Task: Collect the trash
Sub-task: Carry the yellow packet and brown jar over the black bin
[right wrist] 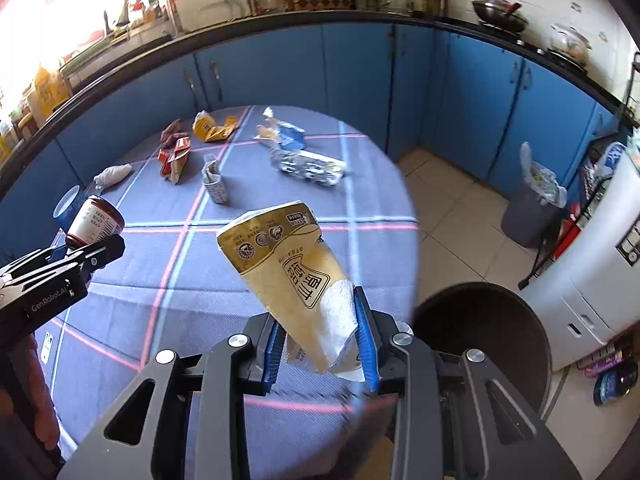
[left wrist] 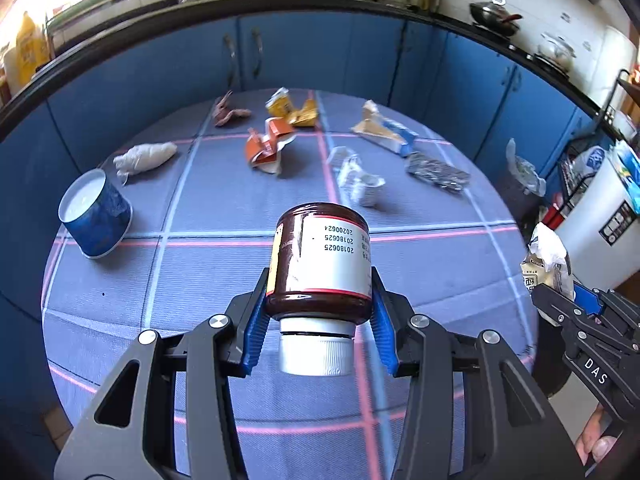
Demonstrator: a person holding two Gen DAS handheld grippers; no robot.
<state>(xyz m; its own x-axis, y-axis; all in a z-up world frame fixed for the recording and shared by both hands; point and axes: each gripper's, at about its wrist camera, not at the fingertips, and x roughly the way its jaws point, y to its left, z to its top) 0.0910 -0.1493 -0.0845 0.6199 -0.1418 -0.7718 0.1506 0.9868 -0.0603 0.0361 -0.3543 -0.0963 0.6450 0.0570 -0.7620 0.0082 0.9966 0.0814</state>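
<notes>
Left wrist: gripper point(left wrist: 320, 312) around brown bottle point(left wrist: 322, 260).

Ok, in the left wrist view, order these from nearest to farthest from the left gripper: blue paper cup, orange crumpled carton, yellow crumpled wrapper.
1. Blue paper cup, lying left of the left gripper.
2. Orange crumpled carton, mid-table.
3. Yellow crumpled wrapper, at the far edge.
</notes>
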